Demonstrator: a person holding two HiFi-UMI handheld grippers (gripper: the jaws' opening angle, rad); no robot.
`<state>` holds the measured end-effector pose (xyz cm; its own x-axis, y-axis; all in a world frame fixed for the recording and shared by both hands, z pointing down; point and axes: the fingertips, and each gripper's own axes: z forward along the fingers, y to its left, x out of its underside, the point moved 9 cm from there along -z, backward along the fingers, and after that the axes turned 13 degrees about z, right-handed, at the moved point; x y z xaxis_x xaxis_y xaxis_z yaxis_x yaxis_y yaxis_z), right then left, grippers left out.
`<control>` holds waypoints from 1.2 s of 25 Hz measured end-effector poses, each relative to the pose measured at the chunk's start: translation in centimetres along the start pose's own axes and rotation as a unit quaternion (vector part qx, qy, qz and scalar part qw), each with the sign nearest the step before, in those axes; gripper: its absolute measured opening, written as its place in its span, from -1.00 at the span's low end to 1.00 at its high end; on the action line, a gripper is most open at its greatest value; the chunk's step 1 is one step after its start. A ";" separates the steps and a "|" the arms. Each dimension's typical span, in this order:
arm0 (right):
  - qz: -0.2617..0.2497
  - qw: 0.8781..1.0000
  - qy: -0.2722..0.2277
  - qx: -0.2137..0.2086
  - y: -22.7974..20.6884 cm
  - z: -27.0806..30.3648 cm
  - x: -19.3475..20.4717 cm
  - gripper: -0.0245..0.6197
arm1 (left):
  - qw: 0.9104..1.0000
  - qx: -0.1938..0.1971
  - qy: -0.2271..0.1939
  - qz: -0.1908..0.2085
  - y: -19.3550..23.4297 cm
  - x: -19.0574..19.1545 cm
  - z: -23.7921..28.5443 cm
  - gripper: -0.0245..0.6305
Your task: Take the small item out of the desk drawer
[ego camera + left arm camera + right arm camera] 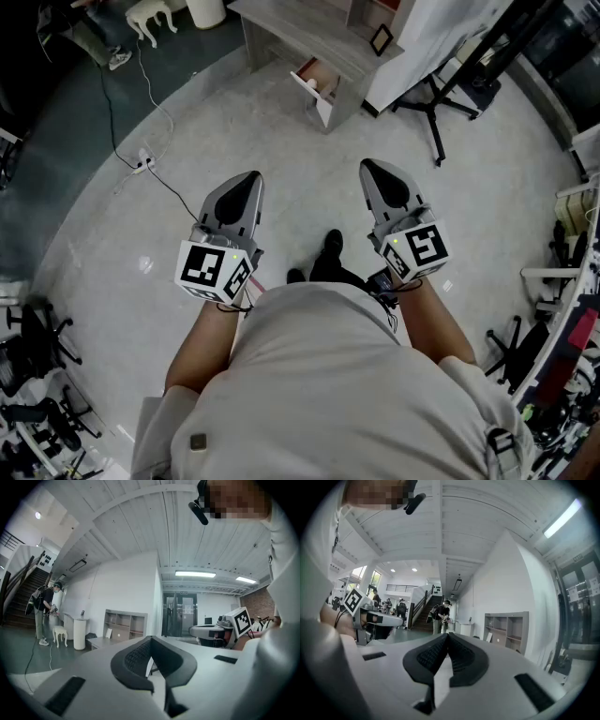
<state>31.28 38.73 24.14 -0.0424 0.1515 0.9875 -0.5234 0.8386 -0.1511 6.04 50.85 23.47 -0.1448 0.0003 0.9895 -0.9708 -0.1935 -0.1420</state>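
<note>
Both grippers are held out over the grey floor (281, 169), well apart from the desk (300, 33) ahead. The left gripper (251, 178) (151, 639) is seen with its jaws together, tips touching, and nothing is caught between them. The right gripper (370, 167) (448, 634) is likewise closed and empty, its jaws meeting at the tips. The drawer (323, 98) is seen pulled out of the desk's front, and a small pale item (311, 83) lies in it, too small to be made out. A black stand (436, 103) is planted on the floor just right of the desk
</note>
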 end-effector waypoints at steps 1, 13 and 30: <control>0.000 1.000 0.001 -0.001 -0.1 0.1 0.0 -0.86 | 1.000 -0.001 0.000 0.000 0.0 0.0 0.1 -0.88; 0.011 1.000 0.010 -0.008 -2.5 1.9 0.4 -0.87 | 1.000 -0.008 0.005 -0.011 0.7 0.7 2.5 -0.88; 0.034 0.999 0.041 -0.005 -15.1 7.2 0.6 -0.86 | 0.999 -0.008 0.025 -0.024 1.2 2.1 15.5 -0.88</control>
<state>33.05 22.44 27.36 -0.0075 0.2497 0.9683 -0.5140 0.8297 -0.2179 7.53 35.36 25.83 -0.1061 0.0588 0.9926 -0.9798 -0.1765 -0.0943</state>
